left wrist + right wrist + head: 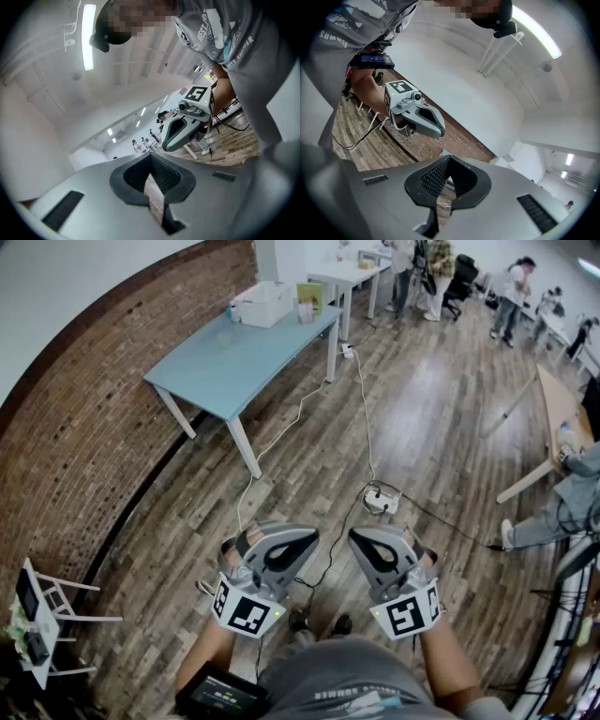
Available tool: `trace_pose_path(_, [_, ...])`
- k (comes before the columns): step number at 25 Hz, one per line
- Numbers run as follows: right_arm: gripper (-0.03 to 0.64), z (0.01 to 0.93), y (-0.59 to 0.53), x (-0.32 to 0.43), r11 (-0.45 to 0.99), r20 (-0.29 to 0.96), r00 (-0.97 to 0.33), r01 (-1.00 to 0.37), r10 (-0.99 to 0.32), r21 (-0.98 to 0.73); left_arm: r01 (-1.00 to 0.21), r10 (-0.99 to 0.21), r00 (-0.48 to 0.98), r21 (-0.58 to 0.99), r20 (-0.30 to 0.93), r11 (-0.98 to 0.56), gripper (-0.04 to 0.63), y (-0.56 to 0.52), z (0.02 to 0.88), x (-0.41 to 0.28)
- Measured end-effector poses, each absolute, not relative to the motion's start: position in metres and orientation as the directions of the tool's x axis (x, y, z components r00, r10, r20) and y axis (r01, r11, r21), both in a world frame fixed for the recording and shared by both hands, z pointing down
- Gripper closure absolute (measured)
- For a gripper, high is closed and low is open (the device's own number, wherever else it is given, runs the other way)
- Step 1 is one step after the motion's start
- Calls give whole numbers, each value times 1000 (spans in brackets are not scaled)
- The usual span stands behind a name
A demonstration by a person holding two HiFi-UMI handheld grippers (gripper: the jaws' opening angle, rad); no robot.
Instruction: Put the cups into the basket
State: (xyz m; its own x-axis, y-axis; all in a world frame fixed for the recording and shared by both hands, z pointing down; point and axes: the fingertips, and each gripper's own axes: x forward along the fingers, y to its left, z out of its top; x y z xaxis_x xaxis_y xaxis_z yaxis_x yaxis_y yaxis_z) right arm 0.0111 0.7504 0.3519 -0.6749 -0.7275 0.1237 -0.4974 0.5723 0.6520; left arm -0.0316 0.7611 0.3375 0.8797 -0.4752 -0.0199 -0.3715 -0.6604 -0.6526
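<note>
I cannot make out any cup or basket in these views. In the head view both grippers are held close in front of the person's body, above the wooden floor. My left gripper [298,538] is shut with nothing in it; in its own view [152,177] the ribbed pads meet. My right gripper [367,538] mirrors it, and in its own view [447,180] the jaws also look shut and empty. Each gripper's camera sees the other: the right gripper [187,123] with its marker cube, and the left gripper [417,117] in front of the brick wall.
A light blue table [234,362] stands by the curved brick wall, carrying a white box [265,304]. Cables run across the floor to a power strip [380,501]. A white stand [42,620] is at the left, a wooden table [553,418] at the right, people [511,296] at the back.
</note>
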Motion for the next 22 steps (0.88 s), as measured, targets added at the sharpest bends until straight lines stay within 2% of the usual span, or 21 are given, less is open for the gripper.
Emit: trace_pose_path(22, [603,356,742,5,600,126,-671,-542,-731,589,-380,-475,880,-635,-23,-673,597,753,342,-42])
